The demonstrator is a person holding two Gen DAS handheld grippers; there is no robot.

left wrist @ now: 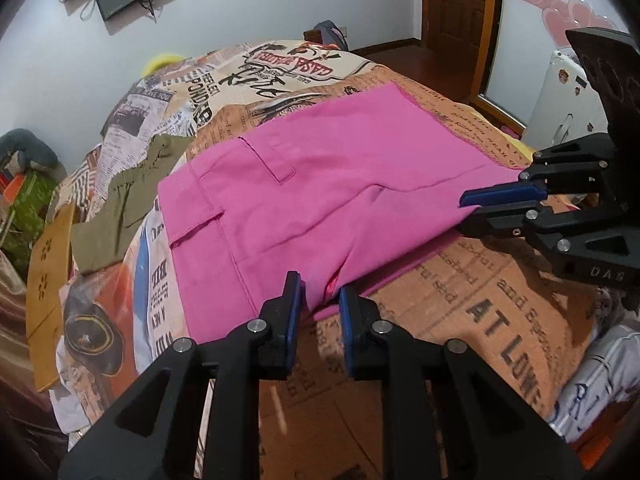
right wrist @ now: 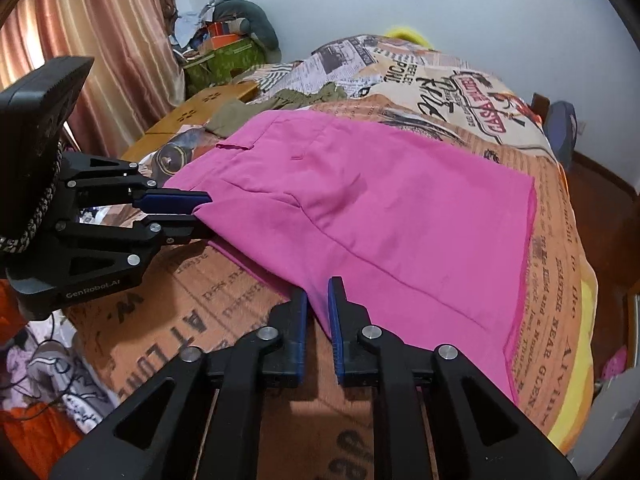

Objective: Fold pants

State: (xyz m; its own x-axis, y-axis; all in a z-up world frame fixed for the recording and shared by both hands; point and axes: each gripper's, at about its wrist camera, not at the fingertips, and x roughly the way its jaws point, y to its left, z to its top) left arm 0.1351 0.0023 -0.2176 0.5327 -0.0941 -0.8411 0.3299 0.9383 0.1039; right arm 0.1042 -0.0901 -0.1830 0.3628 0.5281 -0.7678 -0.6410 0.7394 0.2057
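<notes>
Pink pants [left wrist: 320, 184] lie folded on a bed with a newspaper-print cover [left wrist: 492, 304], waistband and pocket flaps toward the left. My left gripper [left wrist: 320, 300] stands at the near edge of the pants, its blue pads close together with a fold of pink cloth pinched between them. In the right wrist view the same pants [right wrist: 400, 220] fill the middle, and the left gripper [right wrist: 206, 216] grips their left corner. My right gripper [right wrist: 318, 304] is narrowly closed on the near edge of the cloth; it also shows from the side as the right gripper [left wrist: 464, 216] at the pants' right end.
An olive green garment [left wrist: 120, 200] lies crumpled beyond the waistband, next to a wooden board [left wrist: 48, 280] at the bed's side. A striped curtain [right wrist: 100, 40] and a pile of clutter [right wrist: 224, 48] stand beyond the board. A wooden door [left wrist: 456, 0] is past the bed's far corner.
</notes>
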